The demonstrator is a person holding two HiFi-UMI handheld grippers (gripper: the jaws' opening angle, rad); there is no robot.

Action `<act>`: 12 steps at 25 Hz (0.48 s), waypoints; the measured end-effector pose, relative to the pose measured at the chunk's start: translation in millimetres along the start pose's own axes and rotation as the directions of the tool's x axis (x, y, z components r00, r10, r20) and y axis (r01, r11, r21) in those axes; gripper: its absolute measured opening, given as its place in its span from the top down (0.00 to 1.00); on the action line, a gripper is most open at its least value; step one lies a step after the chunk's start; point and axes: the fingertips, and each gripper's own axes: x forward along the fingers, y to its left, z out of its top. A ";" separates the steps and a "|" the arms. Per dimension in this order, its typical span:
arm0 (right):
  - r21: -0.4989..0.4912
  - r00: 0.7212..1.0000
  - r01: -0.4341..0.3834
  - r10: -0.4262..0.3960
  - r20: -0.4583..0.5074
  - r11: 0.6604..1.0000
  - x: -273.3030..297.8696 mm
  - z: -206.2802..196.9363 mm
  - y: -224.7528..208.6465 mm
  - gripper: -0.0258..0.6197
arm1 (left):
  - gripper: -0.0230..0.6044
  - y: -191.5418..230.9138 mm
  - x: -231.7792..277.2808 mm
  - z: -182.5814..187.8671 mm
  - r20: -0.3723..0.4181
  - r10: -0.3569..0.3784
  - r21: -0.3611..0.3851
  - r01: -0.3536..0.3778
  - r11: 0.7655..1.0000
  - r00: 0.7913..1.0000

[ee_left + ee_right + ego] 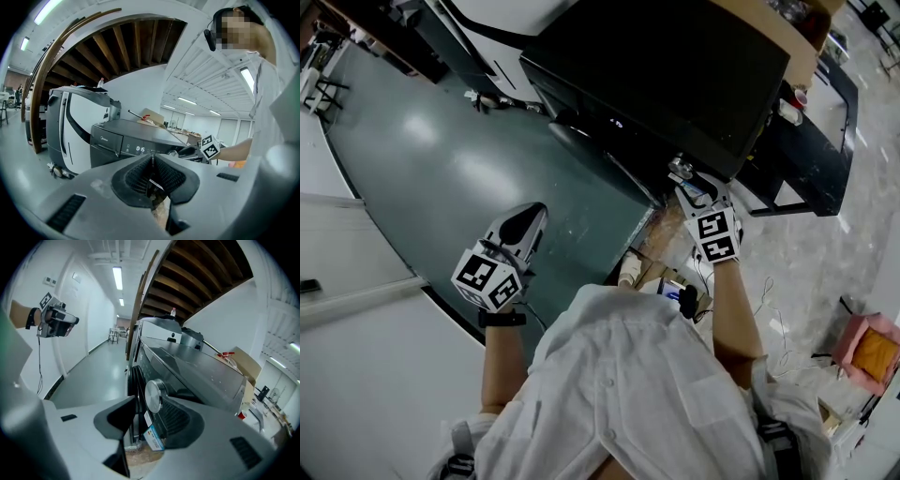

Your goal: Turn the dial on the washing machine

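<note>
left gripper (530, 217): jaws are pressed together, nothing is held; it is held over the green floor (441, 159), well apart from the machine, at 8 o'clock of the dial.
right gripper (146, 414): jaws are spread wide, not clamped on anything; the dial is framed between them.
dial (153, 395): silver round knob on the front panel of the dark washing machine (675, 66); seen just beside the 3 o'clock pad; contact cannot be told.
display (140, 149): 0:15 is shown, at 9 o'clock of the dial.
label (153, 438): blue-and-white sticker, at 6 o'clock of the dial.
</note>
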 end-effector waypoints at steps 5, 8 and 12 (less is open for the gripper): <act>0.033 1.000 0.002 -0.002 -0.028 0.999 2.7 -8.3 1.1 0.67 | 0.93 -3.2 3.2 -1.0 -0.005 -0.011 0.003 0.011 1.000 1.000; 0.046 0.995 -0.042 0.046 -0.086 0.998 8.6 -26.7 11.0 0.64 | 0.93 -2.3 2.4 -2.5 -0.006 -0.009 0.000 0.009 1.000 1.000; 0.004 0.985 -0.140 0.140 -0.105 0.990 16.3 -25.5 38.3 0.67 | 0.93 -2.4 2.0 -2.2 -0.006 -0.011 0.003 0.011 1.000 1.000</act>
